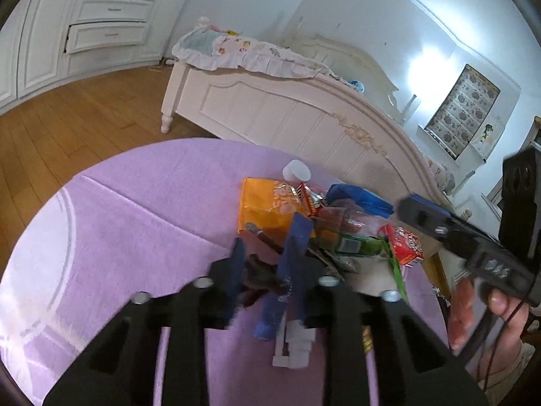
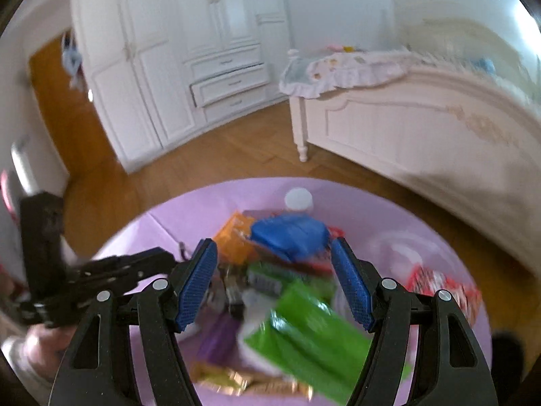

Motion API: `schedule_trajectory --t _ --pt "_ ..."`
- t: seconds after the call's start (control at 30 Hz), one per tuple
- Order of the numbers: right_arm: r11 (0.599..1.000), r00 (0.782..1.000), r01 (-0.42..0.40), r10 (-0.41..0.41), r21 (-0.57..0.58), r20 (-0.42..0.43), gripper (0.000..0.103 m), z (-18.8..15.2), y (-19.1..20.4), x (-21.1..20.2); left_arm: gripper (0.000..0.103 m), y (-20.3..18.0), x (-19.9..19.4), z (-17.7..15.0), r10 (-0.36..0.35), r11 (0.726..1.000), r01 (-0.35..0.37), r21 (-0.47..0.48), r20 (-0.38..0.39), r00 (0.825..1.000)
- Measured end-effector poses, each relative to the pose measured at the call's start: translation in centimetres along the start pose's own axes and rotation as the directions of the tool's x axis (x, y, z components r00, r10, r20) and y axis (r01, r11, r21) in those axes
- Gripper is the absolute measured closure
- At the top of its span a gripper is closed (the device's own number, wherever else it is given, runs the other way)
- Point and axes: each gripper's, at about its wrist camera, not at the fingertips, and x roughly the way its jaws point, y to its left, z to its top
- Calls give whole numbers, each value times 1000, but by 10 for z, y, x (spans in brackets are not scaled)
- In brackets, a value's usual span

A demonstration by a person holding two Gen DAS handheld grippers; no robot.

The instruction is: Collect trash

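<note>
A: Where is there room?

B: The wood floor [image 1: 67, 118] lies bare left of the white bed [image 1: 304, 115]. The round purple table [image 1: 118, 209] is bare on its left half, out to the rim.

A: And the trash?

B: The trash pile [image 1: 324, 223] sits on the table's far right, near the bed; a white cup [image 1: 297, 170] stands behind it.

A: The tools?

B: The left gripper [image 1: 267, 270] is nearly closed on a dark scrap [image 1: 260, 272] at the pile's edge. The right gripper [image 2: 274, 286] hangs spread and empty over the pile.
</note>
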Motion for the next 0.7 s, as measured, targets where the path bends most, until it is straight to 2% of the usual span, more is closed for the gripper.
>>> schedule_trajectory --t 0.1,0.13,0.17,0.2,0.27,0.33,0.53,0.7 --pt "989 995 93 -98 -113 -36 33 2 14 27 94 8 -1 -3 -6 1000 6 -15 -2 1000" --pt "984 991 114 -122 -137 -54 37 3 16 35 95 10 -2 -4 -8 1000 8 -19 -1 1000" --pt "980 988 127 -138 -153 -69 56 2 15 42 95 11 -3 -5 -11 1000 11 -21 -1 1000" --pt "976 984 144 -158 -161 -77 62 0 14 45 96 12 -4 -6 -13 1000 13 -19 -1 1000" --pt "974 981 168 -180 -150 -70 80 0 10 47 96 13 -7 -9 -18 1000 18 -16 1 1000" --pt "982 984 154 -162 -106 -70 89 -1 3 40 96 13 -9 -9 -17 1000 17 -17 10 1000" --pt "997 999 45 -43 56 -21 90 -16 -15 0 97 11 -38 -3 -25 999 27 -24 90 996" --pt "985 997 -64 57 157 49 90 -27 -15 -46 97 1 -72 5 -34 999 35 -4 159 987"
